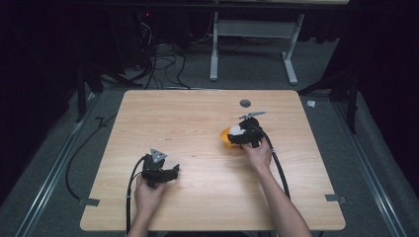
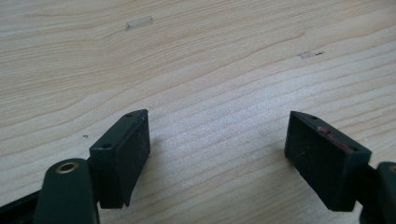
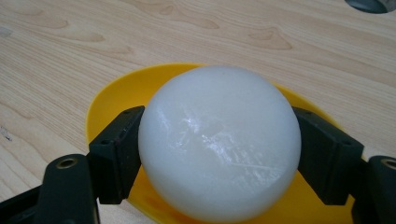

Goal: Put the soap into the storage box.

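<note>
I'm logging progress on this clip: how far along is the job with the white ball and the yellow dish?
Done: the right gripper has both jaws against the sides of the white ball. In hand: the ball sits over the yellow dish; whether it rests in it or is lifted, I cannot tell. Left: releasing or moving it. The left gripper is open over bare table.

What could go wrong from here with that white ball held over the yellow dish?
1. The smooth, round white ball is pinched only at its two sides by the right gripper, so it might slip out and roll across the wooden table.
2. The shallow yellow plastic dish lies loose beneath; a hard or off-centre release could tip or push it.
3. The left gripper is open over bare wood, too far away to steady the dish.
</note>
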Available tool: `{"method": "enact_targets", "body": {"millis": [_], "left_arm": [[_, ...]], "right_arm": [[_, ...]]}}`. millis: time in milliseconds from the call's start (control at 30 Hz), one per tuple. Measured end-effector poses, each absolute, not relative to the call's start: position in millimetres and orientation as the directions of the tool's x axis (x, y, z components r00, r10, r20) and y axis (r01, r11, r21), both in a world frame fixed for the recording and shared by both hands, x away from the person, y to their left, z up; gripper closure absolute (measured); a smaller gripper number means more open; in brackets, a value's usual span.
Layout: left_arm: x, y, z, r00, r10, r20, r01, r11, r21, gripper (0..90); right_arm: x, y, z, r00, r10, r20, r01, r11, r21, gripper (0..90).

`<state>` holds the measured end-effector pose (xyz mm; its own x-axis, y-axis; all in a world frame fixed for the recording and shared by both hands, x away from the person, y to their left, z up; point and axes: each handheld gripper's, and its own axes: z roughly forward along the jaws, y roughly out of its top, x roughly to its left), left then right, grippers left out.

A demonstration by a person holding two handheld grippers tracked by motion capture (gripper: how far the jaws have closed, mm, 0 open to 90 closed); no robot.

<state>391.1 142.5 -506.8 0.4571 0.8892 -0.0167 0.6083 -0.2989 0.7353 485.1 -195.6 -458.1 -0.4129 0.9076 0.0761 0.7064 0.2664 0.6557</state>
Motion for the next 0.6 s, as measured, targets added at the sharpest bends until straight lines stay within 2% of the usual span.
{"method": "enact_targets", "body": {"millis": [600], "left_arm": [[391.1,142.3,-506.9,0.457,0.889,-0.015,0.607,-0.3,0.736,22.9]], "right_arm": [[482.6,-200.5,-459.0,-0.411,0.905,0.112,0.695,0.231,0.681,22.5]]}}
